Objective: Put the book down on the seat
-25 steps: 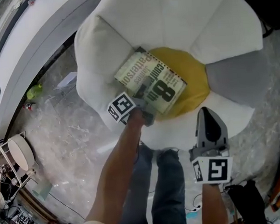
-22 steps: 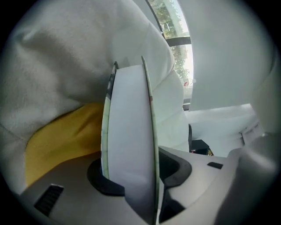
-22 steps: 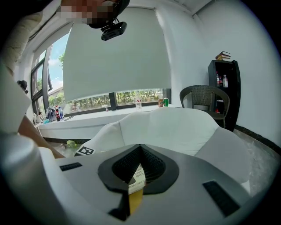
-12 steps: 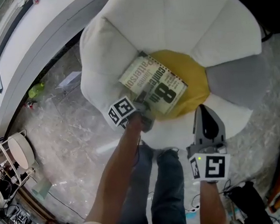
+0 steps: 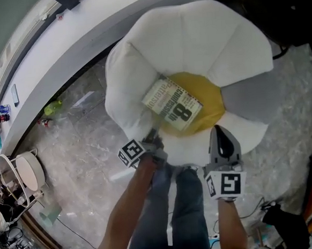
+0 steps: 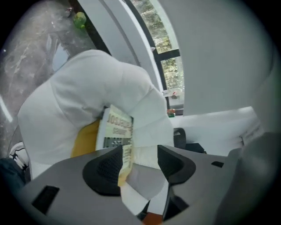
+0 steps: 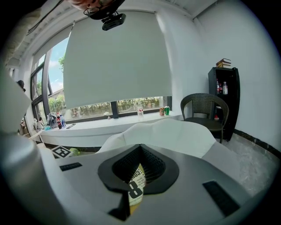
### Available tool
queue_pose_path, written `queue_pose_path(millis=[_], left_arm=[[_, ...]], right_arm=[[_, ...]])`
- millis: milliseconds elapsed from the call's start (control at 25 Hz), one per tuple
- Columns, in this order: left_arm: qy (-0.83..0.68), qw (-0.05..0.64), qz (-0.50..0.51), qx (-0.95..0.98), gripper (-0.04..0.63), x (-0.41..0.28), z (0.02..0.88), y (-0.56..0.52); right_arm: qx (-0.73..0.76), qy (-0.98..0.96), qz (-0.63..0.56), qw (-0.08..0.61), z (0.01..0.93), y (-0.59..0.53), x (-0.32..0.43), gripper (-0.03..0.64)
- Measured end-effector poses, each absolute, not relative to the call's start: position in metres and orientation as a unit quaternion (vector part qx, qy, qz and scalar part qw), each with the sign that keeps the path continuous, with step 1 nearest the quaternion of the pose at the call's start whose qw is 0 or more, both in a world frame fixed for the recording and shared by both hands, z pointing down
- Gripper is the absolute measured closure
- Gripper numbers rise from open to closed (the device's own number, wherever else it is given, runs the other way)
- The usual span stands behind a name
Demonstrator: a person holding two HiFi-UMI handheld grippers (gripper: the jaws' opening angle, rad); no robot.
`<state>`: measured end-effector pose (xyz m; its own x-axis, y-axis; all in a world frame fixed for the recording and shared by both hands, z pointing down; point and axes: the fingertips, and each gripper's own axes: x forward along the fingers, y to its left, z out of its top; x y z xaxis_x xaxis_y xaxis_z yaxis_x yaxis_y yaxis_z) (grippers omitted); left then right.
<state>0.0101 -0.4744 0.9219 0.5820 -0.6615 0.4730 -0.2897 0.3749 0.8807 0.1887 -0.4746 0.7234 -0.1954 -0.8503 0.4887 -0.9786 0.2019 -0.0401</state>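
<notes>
One cream-covered paperback book (image 5: 173, 105) with a big black 8 is down on the white flower-shaped cushion seat (image 5: 192, 38). It lies flat, partly on the one round yellow centre (image 5: 205, 98) and partly on a white petal. Only one petal is grey (image 5: 248, 100) (the others are white).

Two grippers in play. The left gripper (image 5: 153, 139) is at the seat's near rim, just short of the book's near corner, with its fingers spread wide. In the left gripper view that corner shows in the gap close to one pad, and nothing is pinched. The right gripper (image 5: 216, 128) hangs over the near petals, apart from the book, with its fingers brought together and nothing held. Only a slit is left, with the 8 showing through.

Around it there is pale marble floor (image 5: 77, 149) and one dark wicker chair (image 7: 204, 110) by the wall.
</notes>
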Motion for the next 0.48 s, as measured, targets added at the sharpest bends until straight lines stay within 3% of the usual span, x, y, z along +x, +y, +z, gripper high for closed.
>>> queue_pose_path(millis=[200, 480], left_arm=[[-0.387, 0.679, -0.225, 0.582, 0.347, 0.025, 0.774, -0.502], [-0.316, 0.618, -0.351, 0.628, 0.439, 0.042, 0.568, -0.527]], right_arm=[[0.608, -0.762, 0.154, 0.161, 0.646, -0.473, 0.185, 0.615], [0.628, -0.764, 0.095, 0.112, 0.498, -0.471, 0.201, 0.615]])
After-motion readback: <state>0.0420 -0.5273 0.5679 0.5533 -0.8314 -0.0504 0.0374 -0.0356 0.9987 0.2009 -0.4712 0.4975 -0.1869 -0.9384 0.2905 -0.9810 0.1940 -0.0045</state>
